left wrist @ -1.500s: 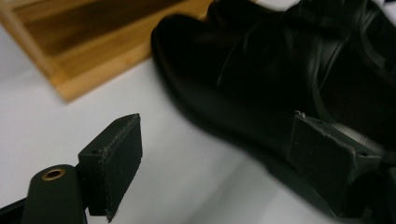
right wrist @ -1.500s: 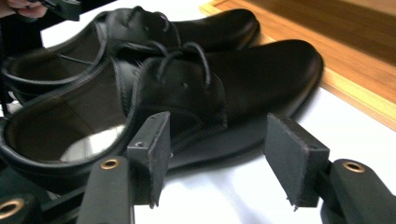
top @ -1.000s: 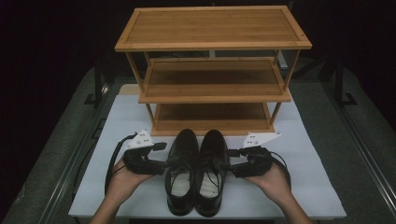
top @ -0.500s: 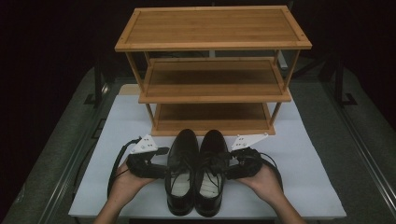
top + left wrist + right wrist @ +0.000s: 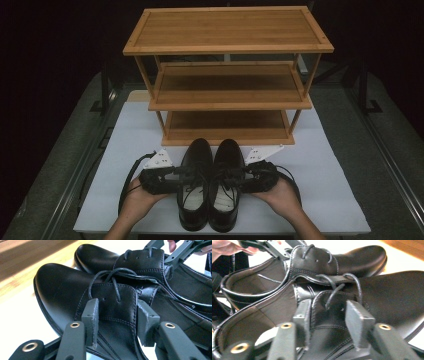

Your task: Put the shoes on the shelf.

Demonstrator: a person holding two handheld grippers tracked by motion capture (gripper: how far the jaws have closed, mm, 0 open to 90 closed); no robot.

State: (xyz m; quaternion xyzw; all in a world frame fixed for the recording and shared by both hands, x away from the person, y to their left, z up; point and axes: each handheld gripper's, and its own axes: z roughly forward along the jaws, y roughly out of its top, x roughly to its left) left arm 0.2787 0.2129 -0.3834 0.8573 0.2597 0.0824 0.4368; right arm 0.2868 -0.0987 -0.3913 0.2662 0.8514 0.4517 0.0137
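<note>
Pair of black shoes, side by side on the white mat, toes toward the rack [image 5: 227, 75]: left gripper [image 5: 172, 175] clamps left shoe [image 5: 194, 185], right gripper [image 5: 239, 176] clamps right shoe [image 5: 226, 185], jaws having just closed on the lace flaps from outer sides.

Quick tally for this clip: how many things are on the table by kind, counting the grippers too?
Black shoes: 2, the left shoe and the right shoe
Wooden shoe rack: 1
Grippers: 2, the left gripper and the right gripper
Total: 5
</note>
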